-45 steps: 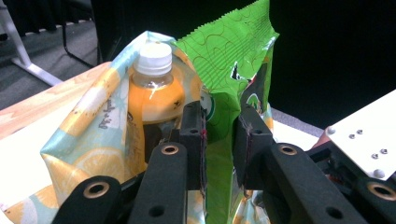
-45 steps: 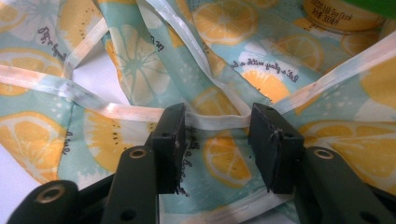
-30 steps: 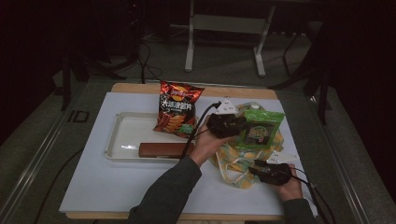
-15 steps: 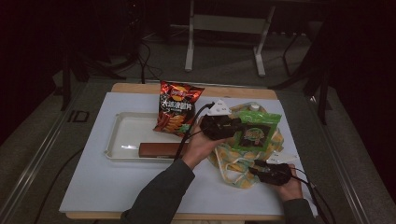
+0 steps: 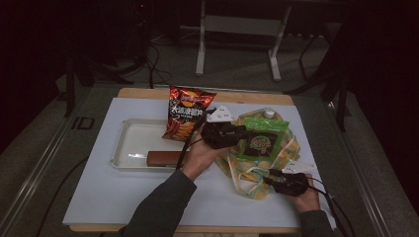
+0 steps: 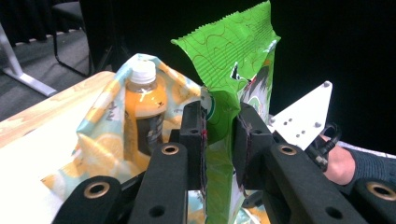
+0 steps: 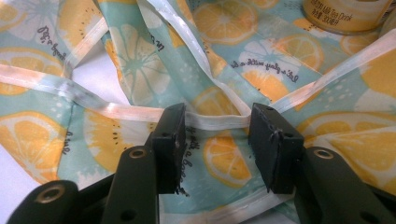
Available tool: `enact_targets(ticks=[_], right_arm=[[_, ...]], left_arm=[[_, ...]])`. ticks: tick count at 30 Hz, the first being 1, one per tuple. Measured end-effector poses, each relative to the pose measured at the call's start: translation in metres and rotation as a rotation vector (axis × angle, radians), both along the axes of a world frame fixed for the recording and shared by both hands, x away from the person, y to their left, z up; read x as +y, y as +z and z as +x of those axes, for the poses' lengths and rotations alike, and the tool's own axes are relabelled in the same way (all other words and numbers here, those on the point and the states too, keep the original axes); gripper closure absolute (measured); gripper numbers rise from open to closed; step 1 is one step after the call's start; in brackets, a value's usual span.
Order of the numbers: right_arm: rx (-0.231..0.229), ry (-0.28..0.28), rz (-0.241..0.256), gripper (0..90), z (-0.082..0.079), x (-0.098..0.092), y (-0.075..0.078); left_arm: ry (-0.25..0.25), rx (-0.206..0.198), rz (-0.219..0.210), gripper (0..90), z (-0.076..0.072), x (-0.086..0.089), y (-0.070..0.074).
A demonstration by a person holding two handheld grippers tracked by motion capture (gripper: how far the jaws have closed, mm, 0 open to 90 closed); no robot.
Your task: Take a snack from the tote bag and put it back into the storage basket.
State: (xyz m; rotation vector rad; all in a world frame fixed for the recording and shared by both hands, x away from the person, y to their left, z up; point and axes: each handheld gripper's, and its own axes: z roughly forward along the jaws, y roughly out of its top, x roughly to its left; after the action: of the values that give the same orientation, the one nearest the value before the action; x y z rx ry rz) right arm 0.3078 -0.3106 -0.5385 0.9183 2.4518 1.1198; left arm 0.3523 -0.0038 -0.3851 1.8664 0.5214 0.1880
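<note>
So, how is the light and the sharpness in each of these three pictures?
High view: dim, dark surroundings, a glare spot on the white tray. Left gripper view: green snack bag well lit against a black background; the near jaws look slightly soft. Right gripper view: bright and even, the lemon-print bag sharp, the jaws mildly blurred.

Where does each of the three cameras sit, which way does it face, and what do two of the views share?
High view: above the person's side of the table, looking forward and down; both forearms and hands show.
Left gripper view: rides the left gripper, looking along its jaws, which pinch the green snack bag; the other hand shows beyond.
Right gripper view: rides the right gripper, looking down at the lemon-print bag; its jaws straddle a strap.
Shared: the high and left gripper views both show the green snack bag.
</note>
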Motion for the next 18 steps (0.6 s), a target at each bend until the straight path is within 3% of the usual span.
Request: enact_targets(ticks=[18], right_arm=[[-0.001, -0.001, 0.0, 56.1, 0.0, 0.0, 0.0]], left_arm=[[0.031, -0.002, -0.008, 75.3, -0.001, 0.038, -0.007]])
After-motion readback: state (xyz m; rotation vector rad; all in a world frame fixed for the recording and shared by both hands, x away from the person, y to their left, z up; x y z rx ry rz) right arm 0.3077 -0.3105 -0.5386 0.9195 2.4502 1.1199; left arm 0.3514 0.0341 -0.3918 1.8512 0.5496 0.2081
